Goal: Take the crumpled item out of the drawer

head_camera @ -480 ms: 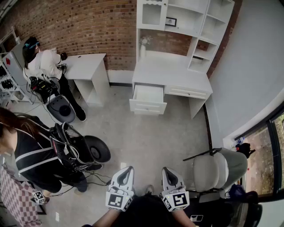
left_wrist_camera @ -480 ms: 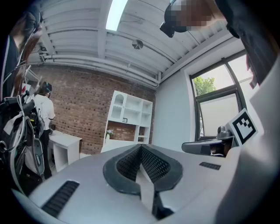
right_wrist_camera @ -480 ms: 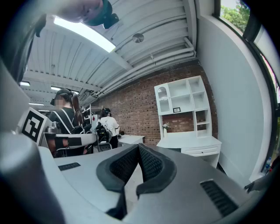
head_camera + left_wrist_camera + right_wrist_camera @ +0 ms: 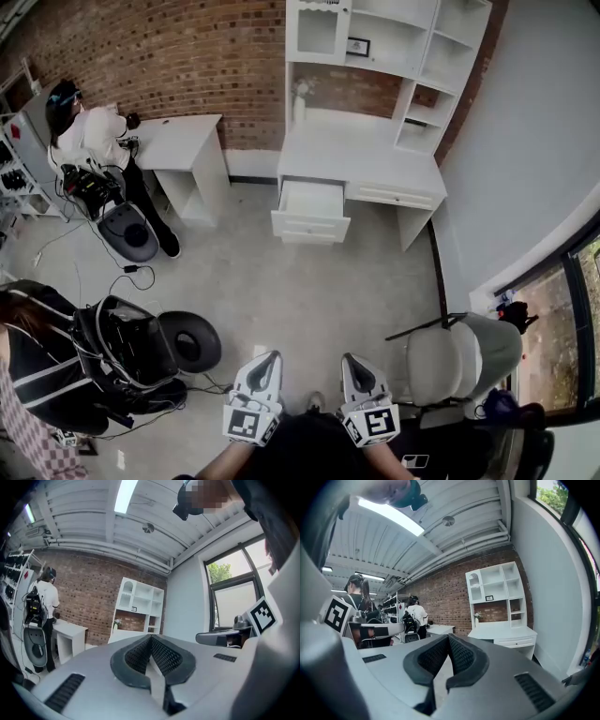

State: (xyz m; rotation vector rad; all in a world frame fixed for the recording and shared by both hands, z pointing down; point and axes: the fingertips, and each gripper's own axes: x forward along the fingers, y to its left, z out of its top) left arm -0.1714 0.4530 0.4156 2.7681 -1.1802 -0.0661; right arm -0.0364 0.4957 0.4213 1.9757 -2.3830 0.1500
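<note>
The white desk (image 4: pixel 361 155) with a hutch stands against the brick wall, far ahead across the floor. Its left drawer (image 4: pixel 312 199) is pulled open; from here I cannot make out a crumpled item inside it. My left gripper (image 4: pixel 269 357) and right gripper (image 4: pixel 351 359) are held side by side at the bottom of the head view, pointing level toward the desk. In the left gripper view the left gripper (image 4: pixel 151 638) has its dark ribbed pads meeting at the tip, with nothing between them. The right gripper (image 4: pixel 448 635) is likewise shut and empty, with the desk (image 4: pixel 501 632) small in the distance.
A grey chair (image 4: pixel 455 361) stands close on my right. A person with a backpack rig (image 4: pixel 47 366) and a black round device (image 4: pixel 190 342) with floor cables are near left. Another person (image 4: pixel 80 131) stands at a small white table (image 4: pixel 183 141) at the back left.
The person at near left has moved left and down in the head view, and the black round device shifted with them. Both grippers have stayed where they were.
</note>
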